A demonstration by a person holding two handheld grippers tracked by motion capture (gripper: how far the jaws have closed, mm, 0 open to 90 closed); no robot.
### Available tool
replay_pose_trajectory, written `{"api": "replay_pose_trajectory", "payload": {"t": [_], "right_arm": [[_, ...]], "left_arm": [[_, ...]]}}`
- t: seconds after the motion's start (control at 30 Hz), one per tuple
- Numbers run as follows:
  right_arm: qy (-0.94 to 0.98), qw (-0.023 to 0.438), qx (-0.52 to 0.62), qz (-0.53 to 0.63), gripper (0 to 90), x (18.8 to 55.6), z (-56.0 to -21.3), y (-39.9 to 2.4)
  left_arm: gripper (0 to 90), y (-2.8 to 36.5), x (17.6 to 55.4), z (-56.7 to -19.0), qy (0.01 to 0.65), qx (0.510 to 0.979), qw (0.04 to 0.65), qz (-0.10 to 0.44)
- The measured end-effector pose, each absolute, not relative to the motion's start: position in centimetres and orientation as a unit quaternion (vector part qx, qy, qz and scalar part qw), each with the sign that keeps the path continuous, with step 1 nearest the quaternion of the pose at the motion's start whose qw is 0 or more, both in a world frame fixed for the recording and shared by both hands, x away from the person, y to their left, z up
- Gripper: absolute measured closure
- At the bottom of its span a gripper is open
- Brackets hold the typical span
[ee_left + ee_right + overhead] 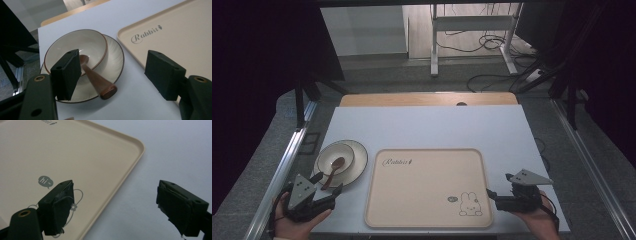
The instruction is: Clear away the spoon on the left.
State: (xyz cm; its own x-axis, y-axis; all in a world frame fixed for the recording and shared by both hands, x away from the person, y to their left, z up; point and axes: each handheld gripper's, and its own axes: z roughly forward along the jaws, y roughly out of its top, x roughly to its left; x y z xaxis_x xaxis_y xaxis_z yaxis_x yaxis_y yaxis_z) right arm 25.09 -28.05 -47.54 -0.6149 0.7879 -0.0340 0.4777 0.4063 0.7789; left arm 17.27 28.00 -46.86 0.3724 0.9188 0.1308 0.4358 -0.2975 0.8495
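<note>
Brown wooden spoon [96, 78]: lies with its head in the cream ceramic bowl with a dark rim [75, 51]; its handle slopes out over the bowl's rim and over the matching cream ribbed plate [113, 65] underneath, butt end toward the left gripper.
Where it sits: at the near left of the pale grey table top [427, 125], just left of the beige plastic tray printed with a rabbit [427, 187]; bowl and plate are apart from the tray.
How the spoon will likely handle: light, stiff, smooth and somewhat rounded, so it may roll or slip between flat pads.
Where to grip: probably the thick outer part of the handle, which stands free of the crockery, squeezed across its width.
Bowl and plate: probably hard, glazed and breakable; a knock on the handle could tip or rattle them.
Left gripper [113, 75]: jaws wide apart, holding nothing; the spoon handle lies between them, nearer the left-hand pad, though whether it touches that pad cannot be told.
Right gripper [115, 207]: jaws spread wide and empty, straddling the tray's near right edge above it, one jaw over the rabbit print and the other over bare table.
</note>
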Motion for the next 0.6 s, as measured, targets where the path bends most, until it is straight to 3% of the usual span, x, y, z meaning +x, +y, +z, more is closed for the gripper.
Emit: {"api": "replay_pose_trajectory", "payload": {"t": [0.3,0.6], "right_arm": [[0.814,0.202,0.389,0.381,14.9,25.1,-47.6,-28.0],[0.815,0.202,0.388,0.380,14.9,25.1,-47.6,-28.0]], "left_arm": [[31.7,28.7,17.5,-47.6,0.466,0.738,0.365,0.324],[41.0,29.1,17.8,-48.2,0.466,0.744,0.351,0.325]]}}
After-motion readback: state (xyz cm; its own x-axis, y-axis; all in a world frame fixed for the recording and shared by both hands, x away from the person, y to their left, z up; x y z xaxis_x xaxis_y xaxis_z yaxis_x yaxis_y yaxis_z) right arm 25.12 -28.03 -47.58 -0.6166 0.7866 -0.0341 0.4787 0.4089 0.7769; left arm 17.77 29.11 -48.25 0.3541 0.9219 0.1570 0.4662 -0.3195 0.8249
